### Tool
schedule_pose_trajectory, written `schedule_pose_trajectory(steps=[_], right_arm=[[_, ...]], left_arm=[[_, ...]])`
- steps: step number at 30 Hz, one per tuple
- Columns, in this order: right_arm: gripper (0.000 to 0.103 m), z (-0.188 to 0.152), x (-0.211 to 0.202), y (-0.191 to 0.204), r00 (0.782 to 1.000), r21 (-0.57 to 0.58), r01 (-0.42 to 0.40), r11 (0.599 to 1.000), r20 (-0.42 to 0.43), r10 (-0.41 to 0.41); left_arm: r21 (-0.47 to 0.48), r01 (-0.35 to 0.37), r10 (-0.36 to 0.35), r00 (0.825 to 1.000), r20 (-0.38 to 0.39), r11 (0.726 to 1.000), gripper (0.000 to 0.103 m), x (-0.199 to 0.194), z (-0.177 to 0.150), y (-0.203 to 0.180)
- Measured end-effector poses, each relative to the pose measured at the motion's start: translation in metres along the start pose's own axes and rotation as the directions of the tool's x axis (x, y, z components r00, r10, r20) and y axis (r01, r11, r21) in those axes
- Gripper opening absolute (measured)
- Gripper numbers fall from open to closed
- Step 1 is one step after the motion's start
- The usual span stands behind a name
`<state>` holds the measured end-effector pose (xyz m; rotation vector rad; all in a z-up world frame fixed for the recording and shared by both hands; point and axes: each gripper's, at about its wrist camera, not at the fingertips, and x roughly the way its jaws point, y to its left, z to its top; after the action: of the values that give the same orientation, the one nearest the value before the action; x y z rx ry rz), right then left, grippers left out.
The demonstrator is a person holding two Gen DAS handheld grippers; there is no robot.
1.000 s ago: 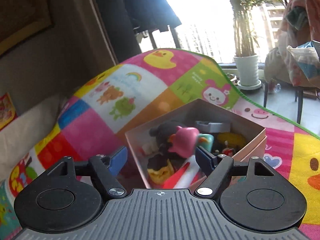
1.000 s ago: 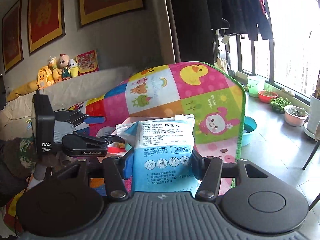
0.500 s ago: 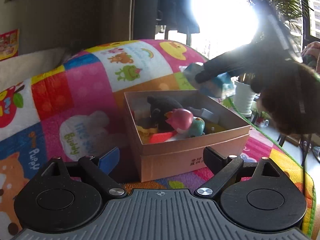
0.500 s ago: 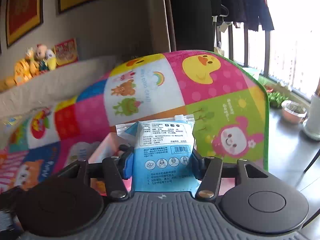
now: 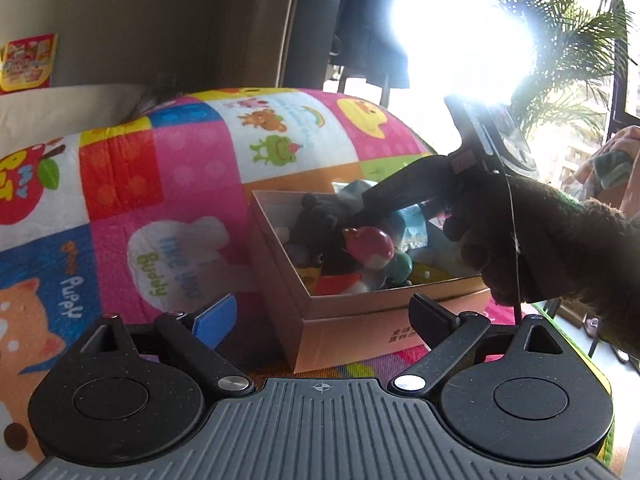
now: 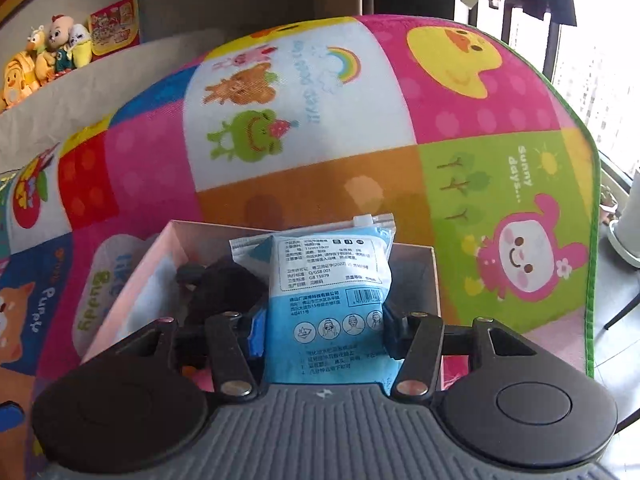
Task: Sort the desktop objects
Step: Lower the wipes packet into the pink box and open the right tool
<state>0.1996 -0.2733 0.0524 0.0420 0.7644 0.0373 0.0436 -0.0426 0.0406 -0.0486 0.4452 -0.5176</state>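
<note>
Blue-and-white sealed packet (image 6: 326, 304) stands upright in the lower centre of the right wrist view, clamped between the two fingers of the right gripper (image 6: 324, 334), whose pads press on its sides; its printed label faces the camera and its top edge reaches over the far wall of the pink cardboard box (image 6: 132, 280). The packet hangs above the box's open inside, with a black plush toy (image 6: 224, 284) just to its left inside the box. In the left wrist view the same box (image 5: 360, 332) sits at centre frame on the colourful cartoon play mat (image 5: 120, 200), holding the black plush (image 5: 320, 220), a pink round toy (image 5: 368, 244) and other small items too cluttered to name. The right gripper enters that view from the upper right, slanting down over the box, carried by a gloved hand (image 5: 520, 240) at the right edge. The left gripper (image 5: 324, 320) fills the bottom of its frame, aimed slightly downward at the near side of the box; its jaws have just been opening and stand wide apart, with nothing gripped, the box corner lying beyond and between the fingertips, the blue pad (image 5: 214, 318) on the left finger clear of it.
</note>
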Motion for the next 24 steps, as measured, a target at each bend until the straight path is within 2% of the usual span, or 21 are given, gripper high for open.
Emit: schedule_pose_trajectory(steps=[3,6,7,9,11,13,14,15,17,19,21,23,24], right_arm=[[0.053,-0.002,-0.003,-0.018,0.987,0.153,-0.142,0.978,-0.052,0.151],[0.053,-0.004,-0.012,-0.012,0.952,0.179,-0.287,0.941,-0.058,0.301],[0.053,-0.005,-0.013,-0.008,0.949,0.166,-0.297,0.941,-0.055,0.309],[0.054,-0.005,-0.010,0.006,0.973,0.093,-0.219,0.971,-0.056,0.225],[0.060,-0.006,-0.010,0.016,0.988,0.012,-0.138,0.990,-0.062,0.139],[0.068,-0.007,-0.015,0.023,0.998,-0.088,-0.041,0.995,-0.052,0.037],[0.068,-0.009,-0.019,0.024,0.999,-0.129,0.008,0.992,-0.035,-0.013],[0.068,-0.009,-0.020,0.020,0.999,-0.137,0.025,0.990,-0.033,-0.029],[0.068,-0.007,-0.022,0.000,0.997,-0.061,-0.048,0.997,-0.070,0.044],[0.068,-0.004,-0.028,-0.019,0.993,0.032,-0.101,0.994,-0.056,0.103],[0.068,-0.001,-0.035,-0.029,0.993,0.091,-0.114,0.989,0.002,0.114],[0.066,0.004,-0.035,-0.029,0.994,0.096,-0.103,0.990,0.035,0.100],[0.059,0.006,-0.032,-0.026,0.995,0.094,-0.090,0.991,0.045,0.086]], left_arm=[[-0.021,0.005,-0.005,1.000,-0.007,1.000,0.097,0.002,0.000,0.003],[-0.040,0.012,-0.013,1.000,-0.020,0.999,0.097,0.005,0.000,0.004],[-0.037,0.008,-0.009,1.000,-0.024,0.999,0.097,0.005,0.000,0.003],[-0.029,-0.002,0.001,1.000,-0.027,1.000,0.097,0.004,0.000,0.002],[-0.034,-0.003,0.002,1.000,-0.027,0.999,0.098,0.001,0.000,0.004],[-0.042,-0.012,0.011,1.000,-0.027,0.999,0.100,0.001,-0.001,0.007],[-0.048,-0.016,0.014,1.000,-0.028,0.999,0.100,0.001,-0.001,0.008],[-0.056,-0.016,0.014,1.000,-0.028,0.998,0.100,0.003,-0.001,0.010],[-0.065,-0.010,0.008,1.000,-0.029,0.998,0.100,0.004,-0.002,0.012],[-0.065,-0.007,0.005,1.000,-0.029,0.998,0.100,0.004,-0.002,0.012],[-0.065,-0.006,0.005,1.000,-0.028,0.998,0.100,0.003,-0.001,0.012],[-0.065,-0.007,0.006,1.000,-0.024,0.998,0.100,0.002,-0.001,0.011],[-0.065,-0.008,0.007,1.000,-0.024,0.998,0.100,0.002,-0.001,0.011]])
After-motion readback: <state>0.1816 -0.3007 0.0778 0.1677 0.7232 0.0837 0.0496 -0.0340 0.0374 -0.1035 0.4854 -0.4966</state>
